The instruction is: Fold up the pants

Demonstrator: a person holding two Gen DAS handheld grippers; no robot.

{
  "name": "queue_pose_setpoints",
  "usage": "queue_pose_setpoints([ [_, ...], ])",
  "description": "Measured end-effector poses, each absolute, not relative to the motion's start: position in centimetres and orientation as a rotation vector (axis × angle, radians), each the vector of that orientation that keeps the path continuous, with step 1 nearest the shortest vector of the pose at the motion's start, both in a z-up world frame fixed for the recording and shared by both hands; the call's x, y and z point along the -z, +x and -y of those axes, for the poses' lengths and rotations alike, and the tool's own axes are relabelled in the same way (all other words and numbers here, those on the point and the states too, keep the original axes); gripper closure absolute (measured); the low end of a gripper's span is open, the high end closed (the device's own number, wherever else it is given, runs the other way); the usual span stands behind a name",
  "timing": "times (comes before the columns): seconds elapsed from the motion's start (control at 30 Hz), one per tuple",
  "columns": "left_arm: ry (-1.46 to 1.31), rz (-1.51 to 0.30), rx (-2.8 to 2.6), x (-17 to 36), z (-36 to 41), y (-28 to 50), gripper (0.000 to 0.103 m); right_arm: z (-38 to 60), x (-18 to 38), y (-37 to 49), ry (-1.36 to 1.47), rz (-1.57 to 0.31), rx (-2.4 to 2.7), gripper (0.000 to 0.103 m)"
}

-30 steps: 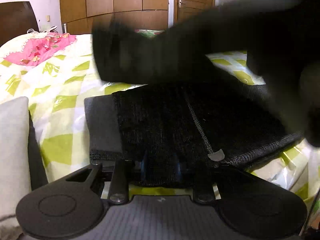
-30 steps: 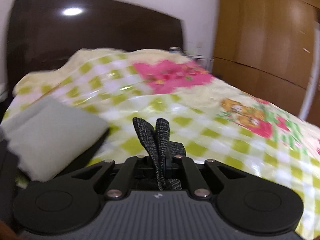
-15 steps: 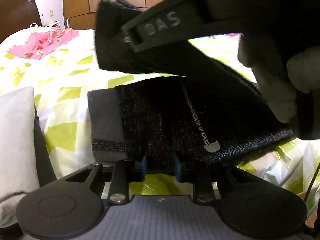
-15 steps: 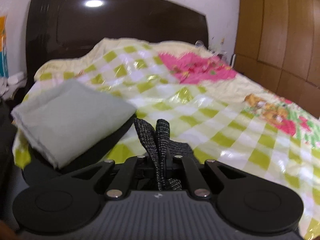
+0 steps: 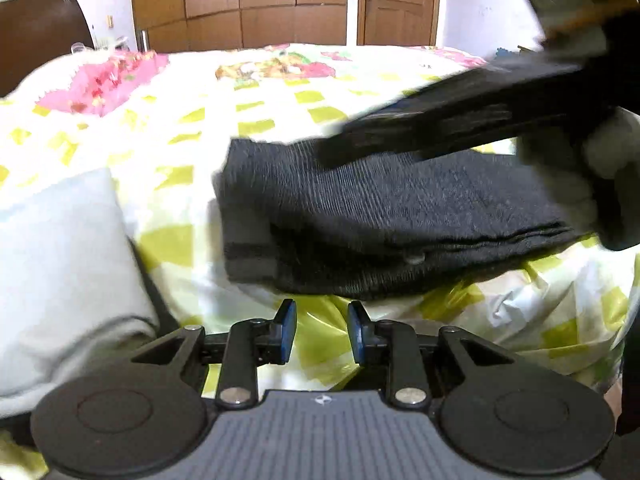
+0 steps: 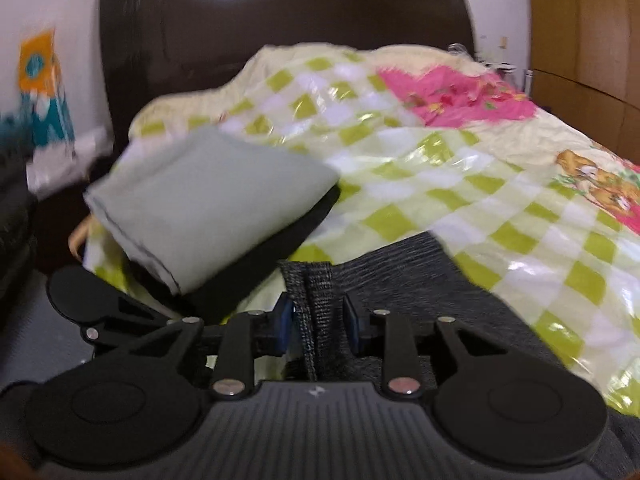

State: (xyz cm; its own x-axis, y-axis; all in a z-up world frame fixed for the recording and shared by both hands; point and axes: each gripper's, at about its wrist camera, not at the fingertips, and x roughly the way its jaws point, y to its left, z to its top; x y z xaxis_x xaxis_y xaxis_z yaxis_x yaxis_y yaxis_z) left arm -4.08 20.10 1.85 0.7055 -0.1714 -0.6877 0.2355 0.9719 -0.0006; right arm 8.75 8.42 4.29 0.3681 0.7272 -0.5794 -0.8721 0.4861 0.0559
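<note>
Dark knit pants [image 5: 384,216] are seen folded into a flat stack on the checked bedspread [image 5: 280,116], long axis running left to right across the left wrist view, waistband end toward the pale folded cloth [image 5: 60,272].

Left gripper [image 5: 322,332]: fingers set narrowly apart, nothing between them; only bedspread shows in the gap. The pants lie just beyond the fingertips, near edge apart from the pads, roughly square to the pointing direction.

Right gripper [image 6: 316,320]: jaws have just been opening. A doubled fold of the pants' fabric stands between the blue pads [image 6: 283,324], with a gap visible on the right side; the cloth is judged released, not pinched. The rest of the pants lies directly under and to the right of this gripper. In the left wrist view its dark body hangs blurred over the far right of the stack.

Judgement: the top fold is laid down. The right gripper is the nearer one, sitting on the stack; withdrawal along its own axis, away from the pants, is what remains.
</note>
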Motion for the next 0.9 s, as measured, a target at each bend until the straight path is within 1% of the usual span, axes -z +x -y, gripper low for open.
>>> queue_pose_setpoints([
  [0.07,0.092,-0.718,0.227,-3.4,-20.0,-4.1,0.063,-5.3,-5.7,8.7,-0.209,-0.597,-0.999,0.072],
  [0.17,0.097,-0.634,0.245,-5.3,-19.4,-2.7,0.062,0.5,-6.8,8.8,-0.146,-0.62,-0.844,0.071],
  [0.2,0.091,-0.614,0.261,-5.7,-18.9,-2.1,0.06,2.8,-6.9,9.0,-0.13,-0.637,-0.771,0.071],
  [0.3,0.1,-0.587,0.302,-5.1,-16.2,0.9,0.059,9.8,-6.5,9.7,-0.107,-0.695,-0.532,0.07],
  [0.37,0.107,-0.613,0.332,-4.0,-14.3,3.0,0.059,14.2,-5.7,9.9,-0.056,-0.743,-0.386,0.066],
  [0.5,0.192,-0.779,0.36,-0.3,-11.0,6.4,0.059,21.4,-3.2,10.3,0.139,-0.844,-0.244,0.064],
  [0.53,0.22,-0.788,0.359,0.5,-10.6,6.4,0.059,22.7,-2.2,10.6,0.195,-0.877,-0.23,0.064],
  [0.67,0.254,-0.809,0.338,0.1,-9.3,6.5,0.059,25.4,1.1,12.0,0.389,-0.965,-0.297,0.064],
  [0.73,0.254,-0.806,0.354,-0.4,-8.6,6.5,0.059,26.1,1.7,12.9,0.427,-0.97,-0.339,0.062],
  [0.9,0.286,-0.808,0.374,-0.3,-6.2,6.3,0.059,28.9,2.2,13.8,0.603,-1.037,-0.513,0.061],
])
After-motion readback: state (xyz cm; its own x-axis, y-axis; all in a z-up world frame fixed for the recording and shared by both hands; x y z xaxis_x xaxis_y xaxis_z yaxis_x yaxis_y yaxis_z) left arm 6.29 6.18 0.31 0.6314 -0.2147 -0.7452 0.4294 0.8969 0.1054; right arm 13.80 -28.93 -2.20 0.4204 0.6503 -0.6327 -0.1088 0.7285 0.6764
